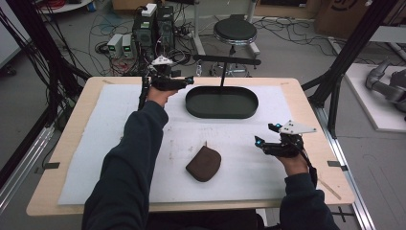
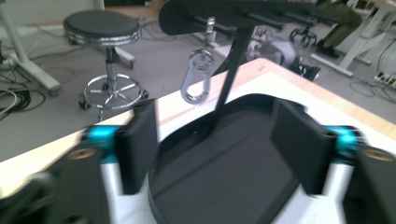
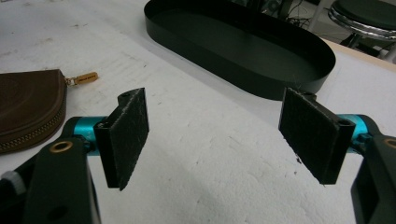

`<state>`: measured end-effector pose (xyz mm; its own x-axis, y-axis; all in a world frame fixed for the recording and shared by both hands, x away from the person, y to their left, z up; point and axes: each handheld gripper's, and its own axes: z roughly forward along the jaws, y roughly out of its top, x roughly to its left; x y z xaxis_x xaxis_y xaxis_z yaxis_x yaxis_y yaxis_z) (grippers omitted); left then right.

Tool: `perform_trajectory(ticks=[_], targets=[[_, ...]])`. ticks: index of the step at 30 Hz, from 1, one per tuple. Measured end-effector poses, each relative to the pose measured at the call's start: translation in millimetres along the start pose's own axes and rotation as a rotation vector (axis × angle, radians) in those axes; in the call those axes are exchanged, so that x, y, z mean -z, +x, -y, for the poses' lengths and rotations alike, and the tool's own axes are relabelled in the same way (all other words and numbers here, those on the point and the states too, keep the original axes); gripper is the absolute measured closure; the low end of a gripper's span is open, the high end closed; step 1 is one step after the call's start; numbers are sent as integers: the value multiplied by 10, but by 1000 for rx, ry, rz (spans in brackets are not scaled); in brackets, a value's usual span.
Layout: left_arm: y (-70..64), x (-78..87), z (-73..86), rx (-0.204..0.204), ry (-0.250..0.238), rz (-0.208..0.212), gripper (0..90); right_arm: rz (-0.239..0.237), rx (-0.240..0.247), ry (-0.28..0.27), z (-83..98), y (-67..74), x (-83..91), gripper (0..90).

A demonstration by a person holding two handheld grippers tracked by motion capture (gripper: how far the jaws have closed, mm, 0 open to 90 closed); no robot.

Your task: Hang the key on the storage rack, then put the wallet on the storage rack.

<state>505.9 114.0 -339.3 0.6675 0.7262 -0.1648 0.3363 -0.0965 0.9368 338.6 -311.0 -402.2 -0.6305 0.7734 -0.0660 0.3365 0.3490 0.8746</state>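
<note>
- The table (image 1: 72, 139) carries a white mat (image 1: 110, 143); its near edge is partly hidden by the person's sleeves.
- A black oval tray (image 1: 221, 102) sits at the far middle; a post (image 1: 223, 74) rises from it to a crossbar (image 2: 224, 14) that is cut off at the top of the left gripper view.
- The brown pouch (image 1: 203, 163) lies on the mat, well short of the tray; it is cropped in the right gripper view.
- The left gripper (image 2: 219, 149), jaws wide apart and blurred, hovers at the tray's left end.
- The right gripper (image 3: 215, 140), jaws spread and empty, is right of the pouch.
- A silver clip (image 2: 197, 77) hangs from the crossbar.

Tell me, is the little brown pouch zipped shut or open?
Shut, as far as shown. The brown pouch lies flat on the white mat, its zipper teeth meeting along the visible edge.
</note>
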Motion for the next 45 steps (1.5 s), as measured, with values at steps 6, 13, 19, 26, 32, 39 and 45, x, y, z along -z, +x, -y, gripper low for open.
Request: perform_trajectory(ticks=[6,13,19,26,32,39,45], targets=[[-68,361,137,-28,-42,-1,196,3,4,-9,-12,24,18,246],[-121,764,280,-68,-58,-17,197,0,8,2,-9,51,18,246],[-155,995,372,-82,-77,-31,198,-5,10,-3,-25,82,11,246],[-180,1281,573,-74,-111,-79,202,-18,13,4,-34,136,-11,246],[-169,1503,829,-71,-124,-99,202,-28,14,15,-48,205,-47,246],[-158,1714,1083,-82,-120,-118,202,-62,42,22,-126,388,-135,245],[-147,1895,1275,-79,-113,-137,202,-129,57,37,-205,613,-272,246]])
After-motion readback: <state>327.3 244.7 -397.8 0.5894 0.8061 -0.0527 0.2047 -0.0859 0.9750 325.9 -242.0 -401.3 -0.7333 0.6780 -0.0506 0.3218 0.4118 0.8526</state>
